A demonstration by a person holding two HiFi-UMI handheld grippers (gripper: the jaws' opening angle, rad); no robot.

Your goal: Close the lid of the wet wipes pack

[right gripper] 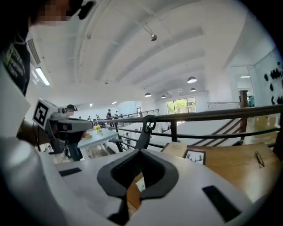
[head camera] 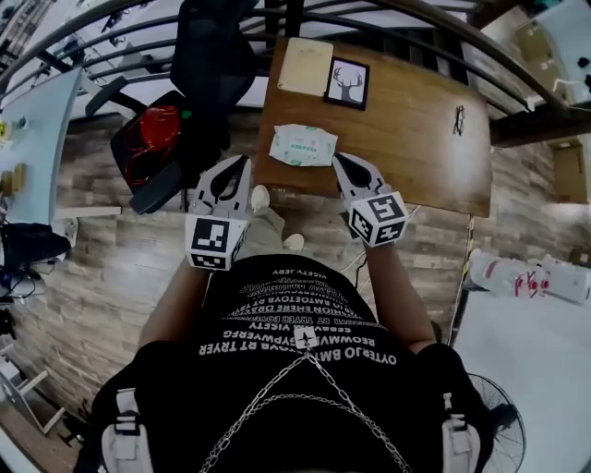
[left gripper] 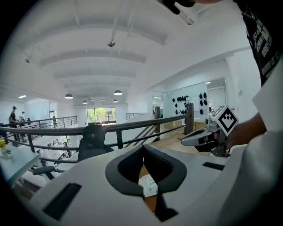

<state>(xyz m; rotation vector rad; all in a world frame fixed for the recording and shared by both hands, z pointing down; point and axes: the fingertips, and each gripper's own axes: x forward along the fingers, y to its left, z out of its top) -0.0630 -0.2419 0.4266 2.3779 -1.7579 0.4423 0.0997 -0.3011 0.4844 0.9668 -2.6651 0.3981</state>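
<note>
The wet wipes pack point(head camera: 303, 145), white with green print, lies flat near the front edge of the wooden table point(head camera: 416, 148); its lid looks flat against the pack. My left gripper point(head camera: 245, 163) hangs just left of the pack and off the table edge, jaws shut and empty. My right gripper point(head camera: 338, 159) is just right of the pack, also shut on nothing. Both are raised clear of the pack. A sliver of the pack point(left gripper: 149, 187) shows below the left gripper point(left gripper: 143, 147), and another sliver point(right gripper: 140, 185) below the right gripper point(right gripper: 139, 151).
A framed deer picture point(head camera: 347, 83) and a beige board point(head camera: 305, 66) lie at the table's far side, with a small dark object point(head camera: 459, 118) at its right. A black office chair with a red item point(head camera: 157, 148) stands left of the table. A metal railing point(head camera: 406, 23) runs behind.
</note>
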